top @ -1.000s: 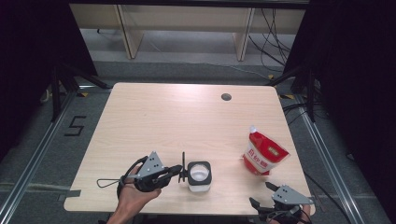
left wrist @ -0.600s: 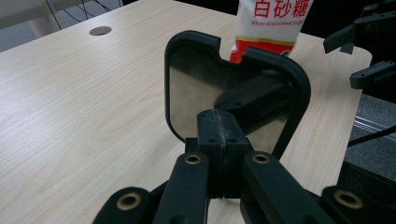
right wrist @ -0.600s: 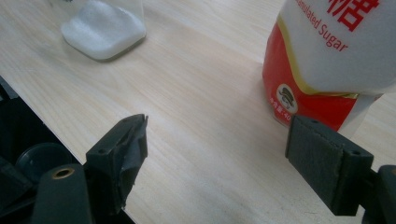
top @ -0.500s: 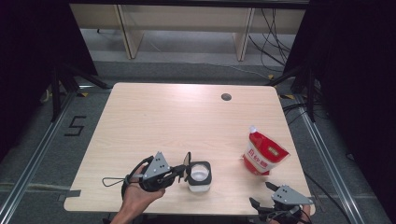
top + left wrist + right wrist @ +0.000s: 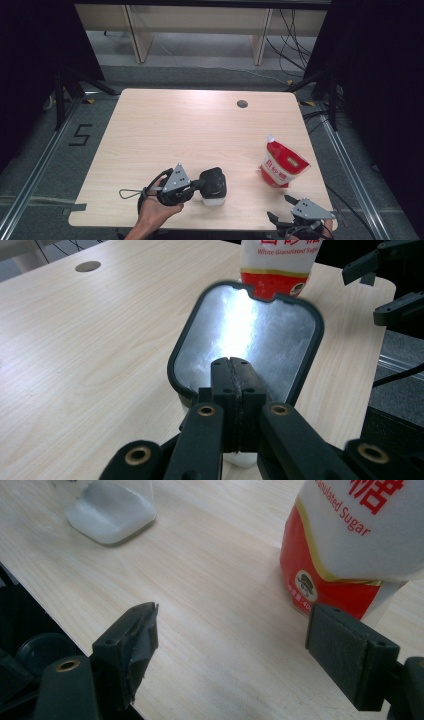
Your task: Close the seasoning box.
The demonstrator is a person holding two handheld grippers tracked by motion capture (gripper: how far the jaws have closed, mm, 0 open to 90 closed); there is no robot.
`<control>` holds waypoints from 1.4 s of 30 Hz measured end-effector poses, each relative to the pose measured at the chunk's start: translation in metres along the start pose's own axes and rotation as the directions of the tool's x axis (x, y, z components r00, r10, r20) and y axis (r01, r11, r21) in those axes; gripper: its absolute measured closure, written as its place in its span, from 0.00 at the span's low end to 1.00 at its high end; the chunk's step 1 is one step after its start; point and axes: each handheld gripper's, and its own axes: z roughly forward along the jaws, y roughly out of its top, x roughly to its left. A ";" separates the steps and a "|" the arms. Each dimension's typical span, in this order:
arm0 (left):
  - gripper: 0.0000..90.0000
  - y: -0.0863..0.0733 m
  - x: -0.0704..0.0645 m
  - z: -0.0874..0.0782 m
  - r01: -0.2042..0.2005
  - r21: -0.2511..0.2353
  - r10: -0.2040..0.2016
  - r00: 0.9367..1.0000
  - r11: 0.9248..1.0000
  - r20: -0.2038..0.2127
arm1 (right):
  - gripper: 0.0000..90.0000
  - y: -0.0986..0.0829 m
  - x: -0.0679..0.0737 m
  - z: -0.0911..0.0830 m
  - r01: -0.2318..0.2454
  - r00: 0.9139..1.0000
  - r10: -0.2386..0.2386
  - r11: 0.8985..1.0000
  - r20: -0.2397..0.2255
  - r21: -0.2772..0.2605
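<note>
1. Now your left gripper [image 5: 199, 184] is clenched on the near edge of the black-rimmed lid [image 5: 245, 342]; in the left gripper view the pads meet with the lid edge pinched between them.
2. Lid sits over the small clear jar [image 5: 214, 199] at the front of the desk [image 5: 190, 130], tilted up in the left gripper view, its silvery inner face showing. Can't tell if it touches the jar rim.
3. Jar has white granules at the bottom [image 5: 110, 510], visible in the right gripper view.
4. Your right gripper [image 5: 285, 212] is released, jaws spread wide, holding nothing, at the front right desk edge.
5. Red-and-white granulated sugar pouch [image 5: 282, 164] stands upright on the desk, right of the jar, well apart from it and just beyond your right gripper.
6. Your left hand [image 5: 152, 210] wraps the left gripper body.
</note>
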 end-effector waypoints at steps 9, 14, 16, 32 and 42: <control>0.96 0.003 -0.007 0.007 0.006 0.009 -0.006 1.000 1.000 0.024 | 0.24 0.000 -0.002 0.001 0.031 1.000 -0.031 0.999 -0.001 -0.013; 0.83 0.004 -0.003 0.000 0.038 -0.019 -0.038 0.999 0.999 0.037 | 0.24 0.000 -0.002 0.000 0.025 1.000 -0.025 1.000 -0.004 -0.014; 0.76 0.004 -0.002 -0.004 0.045 -0.022 -0.044 0.998 0.999 0.033 | 0.24 0.000 -0.003 0.001 0.043 0.999 -0.043 0.999 0.006 -0.020; 0.38 -0.029 0.018 -0.035 0.116 0.000 -0.116 0.993 0.993 -0.007 | 0.24 0.001 -0.003 0.001 0.047 0.999 -0.047 0.999 0.009 -0.028; 0.33 -0.059 0.021 -0.043 0.167 0.034 -0.166 0.986 0.985 -0.029 | 0.24 0.001 -0.002 0.001 0.046 0.999 -0.046 0.999 -0.006 -0.028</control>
